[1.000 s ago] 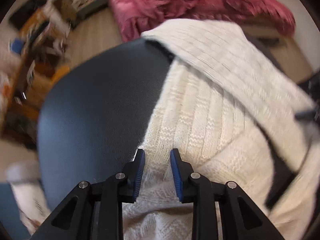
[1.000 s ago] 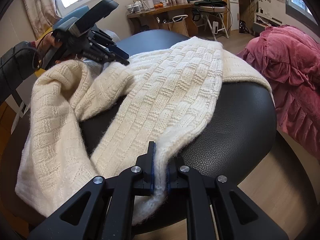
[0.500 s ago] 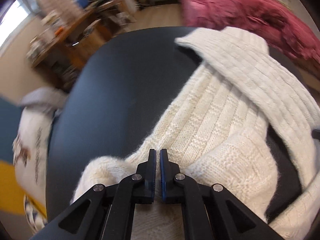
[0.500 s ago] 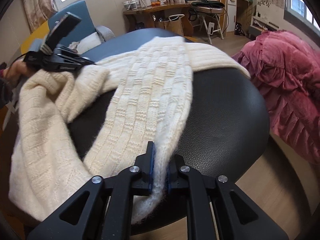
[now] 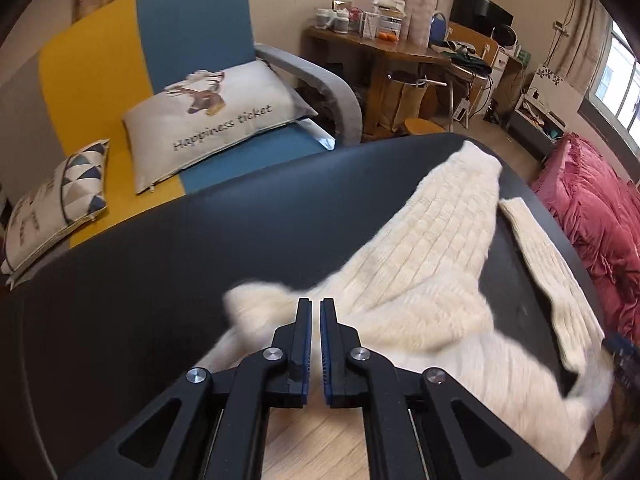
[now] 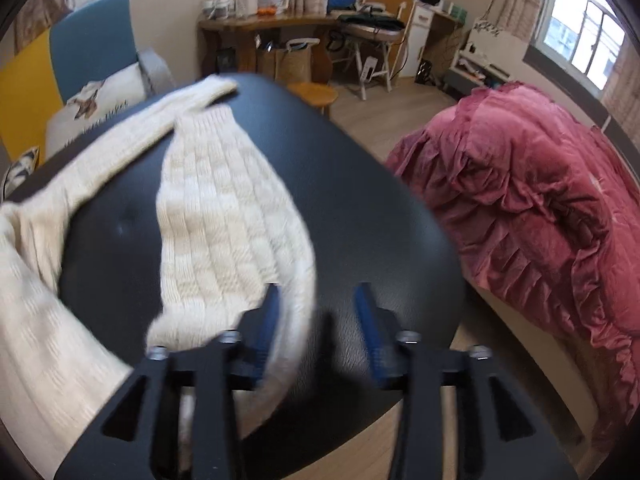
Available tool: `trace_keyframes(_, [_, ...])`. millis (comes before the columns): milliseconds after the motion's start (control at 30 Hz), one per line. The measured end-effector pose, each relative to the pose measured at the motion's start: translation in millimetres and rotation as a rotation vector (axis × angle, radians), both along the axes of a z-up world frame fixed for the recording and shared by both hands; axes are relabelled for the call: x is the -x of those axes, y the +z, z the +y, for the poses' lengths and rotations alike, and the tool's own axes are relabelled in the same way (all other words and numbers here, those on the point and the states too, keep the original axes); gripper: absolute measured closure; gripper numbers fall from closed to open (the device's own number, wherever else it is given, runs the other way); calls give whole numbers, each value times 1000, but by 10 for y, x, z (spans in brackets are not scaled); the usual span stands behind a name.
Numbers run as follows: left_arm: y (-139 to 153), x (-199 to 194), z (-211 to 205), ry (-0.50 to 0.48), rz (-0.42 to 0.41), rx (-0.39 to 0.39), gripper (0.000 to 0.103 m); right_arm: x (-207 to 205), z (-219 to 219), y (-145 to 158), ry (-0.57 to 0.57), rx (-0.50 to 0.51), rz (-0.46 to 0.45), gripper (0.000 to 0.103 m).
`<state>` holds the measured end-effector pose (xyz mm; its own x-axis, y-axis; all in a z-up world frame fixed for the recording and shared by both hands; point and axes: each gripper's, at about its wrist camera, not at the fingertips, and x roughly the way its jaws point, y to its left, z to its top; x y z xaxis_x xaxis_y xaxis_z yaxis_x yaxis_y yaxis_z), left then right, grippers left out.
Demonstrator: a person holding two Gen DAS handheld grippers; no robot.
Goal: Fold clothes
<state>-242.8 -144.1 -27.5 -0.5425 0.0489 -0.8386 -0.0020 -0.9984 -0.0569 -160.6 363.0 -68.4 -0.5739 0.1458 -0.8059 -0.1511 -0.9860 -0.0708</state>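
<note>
A cream knitted sweater (image 5: pixel 432 248) lies spread over a round black table (image 5: pixel 200 260), one sleeve (image 5: pixel 548 272) stretched along the right side. My left gripper (image 5: pixel 314 308) is at the sweater's near edge, shut on a blurred fold of the knit, with only a thin slit between its blue pads. In the right wrist view the sweater (image 6: pixel 224 208) runs from far left down to the near table (image 6: pixel 360 200) edge. My right gripper (image 6: pixel 318 304) stands open there. The sweater's edge lies by its left finger (image 6: pixel 270 312), and nothing is held.
A blue and yellow sofa (image 5: pixel 192 40) with a deer cushion (image 5: pixel 208 120) stands behind the table. A cluttered wooden desk (image 5: pixel 380 48) is at the back. A bed with a pink ruffled cover (image 6: pixel 520 184) is to the right, and a small wooden stool (image 6: pixel 312 94) stands past the table.
The left gripper closed on the sweater's edge, then swung and drew it back. The right gripper opened and let go of the edge it held.
</note>
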Motion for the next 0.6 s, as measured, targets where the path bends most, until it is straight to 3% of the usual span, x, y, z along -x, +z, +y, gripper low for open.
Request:
trace_keyframes(67, [-16, -366, 241, -5, 22, 10, 99, -62, -105, 252, 37, 57, 62, 44])
trace_keyframes(167, [-167, -789, 228, -23, 8, 36, 99, -259, -468, 476, 224, 183, 101, 44])
trace_keyframes(267, [-425, -1180, 198, -32, -7, 84, 99, -486, -871, 450, 407, 290, 56, 44])
trace_keyframes(467, [-899, -1711, 49, 14, -77, 72, 99, -325, -1255, -131, 422, 132, -117, 44])
trace_keyframes(567, [-970, -1858, 46, 31, -66, 57, 99, -245, -1446, -421, 428, 52, -203, 44])
trace_keyframes(600, [-968, -1882, 78, 33, -67, 60, 99, -210, -1496, -501, 428, 28, -224, 39])
